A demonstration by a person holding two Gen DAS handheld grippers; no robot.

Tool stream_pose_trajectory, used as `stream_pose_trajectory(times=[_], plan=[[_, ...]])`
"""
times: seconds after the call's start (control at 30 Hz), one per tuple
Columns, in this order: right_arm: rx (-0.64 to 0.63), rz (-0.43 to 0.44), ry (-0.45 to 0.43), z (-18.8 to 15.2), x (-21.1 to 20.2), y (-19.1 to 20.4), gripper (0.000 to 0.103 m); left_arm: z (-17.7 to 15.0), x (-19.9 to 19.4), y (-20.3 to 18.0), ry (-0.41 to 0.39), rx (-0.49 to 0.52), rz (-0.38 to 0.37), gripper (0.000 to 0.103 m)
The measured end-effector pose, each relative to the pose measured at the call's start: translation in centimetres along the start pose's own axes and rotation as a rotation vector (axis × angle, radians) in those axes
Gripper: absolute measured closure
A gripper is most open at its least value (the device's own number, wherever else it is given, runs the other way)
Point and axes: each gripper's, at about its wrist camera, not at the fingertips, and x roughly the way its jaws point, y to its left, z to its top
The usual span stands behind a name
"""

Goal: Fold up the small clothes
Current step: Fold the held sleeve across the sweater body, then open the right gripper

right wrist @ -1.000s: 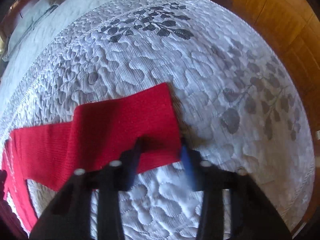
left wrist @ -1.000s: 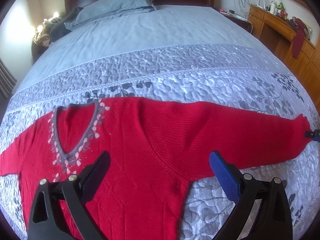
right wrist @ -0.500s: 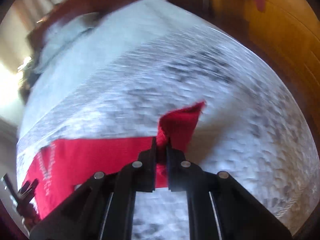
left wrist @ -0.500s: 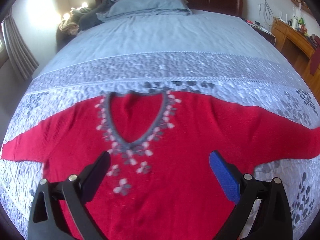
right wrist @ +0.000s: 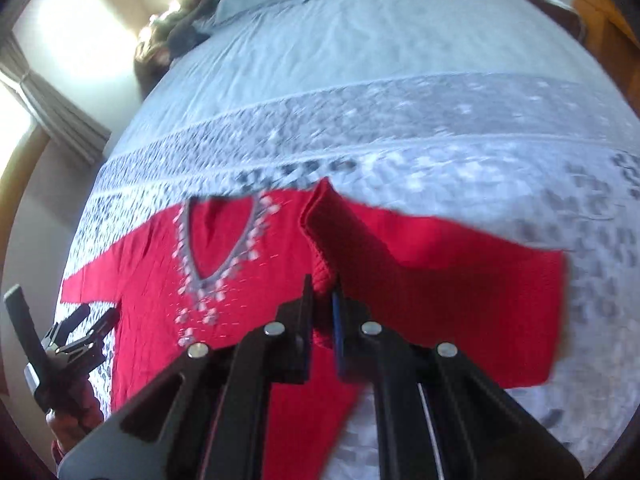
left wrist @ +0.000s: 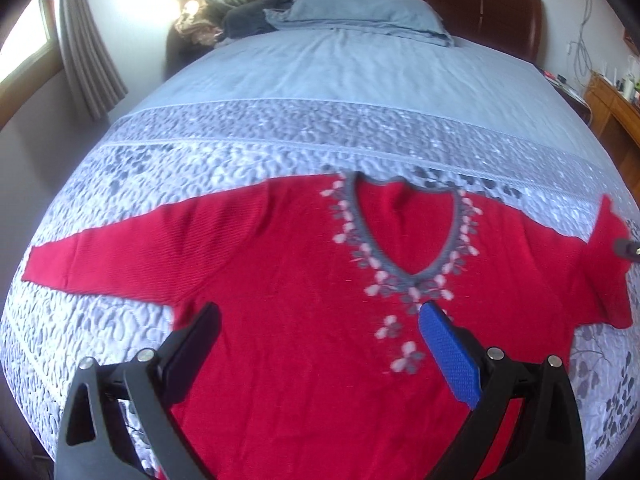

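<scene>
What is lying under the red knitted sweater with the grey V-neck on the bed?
The red knitted sweater lies on a grey quilted bedspread with a leaf pattern, which shows all around it. Whatever the sweater covers is hidden. The right gripper lifts one sleeve clear.

Right tool [right wrist: 320,300] on sweater sleeve [right wrist: 420,264] (pinched)

No legible text, labels, brands, nos. or signs in either view. Sweater [left wrist: 304,320] carries a floral trim only, no lettering; bedspread [left wrist: 320,140] shows a leaf pattern w/o words. Items on the desk [left wrist: 616,100] at far right are too small and blurred to read.
</scene>
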Motion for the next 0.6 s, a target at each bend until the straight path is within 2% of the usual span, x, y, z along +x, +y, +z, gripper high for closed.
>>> stream_pose_trajectory(times=[0.1, 0.2, 0.27, 0.3, 0.33, 0.37, 0.5, 0.6], plan=[[-0.051, 0.063, 0.043, -0.5, 3.3, 4.4, 0.096, -0.3, 0.0, 2.0, -0.005, -0.021, 0.006, 0.004], [-0.089, 0.064, 0.094, -1.0, 6.4, 7.5, 0.095, -0.6, 0.2, 2.9, 0.000, -0.039, -0.005, 0.004], [-0.095, 0.059, 0.137, -1.4, 8.3, 8.6, 0.085, -0.7, 0.4, 2.9, 0.008, -0.045, -0.019, 0.004], [-0.093, 0.054, 0.150, -1.6, 8.9, 8.5, 0.077, -0.8, 0.6, 2.7, 0.016, -0.044, -0.032, 0.004], [-0.087, 0.047, 0.154, -1.9, 9.0, 8.2, 0.063, -0.8, 0.7, 2.4, 0.022, -0.042, -0.046, 0.004], [-0.084, 0.047, 0.145, -2.1, 8.9, 7.8, 0.059, -0.9, 0.8, 2.0, 0.027, -0.039, -0.058, 0.004], [-0.034, 0.053, 0.095, -2.6, 6.0, 4.0, 0.059, -0.8, 1.4, -0.8, 0.058, -0.028, -0.140, 0.004], [-0.007, 0.006, 0.074, -3.2, 4.2, 0.7, 0.065, -0.6, 2.6, -3.9, 0.122, -0.033, -0.255, 0.004]])
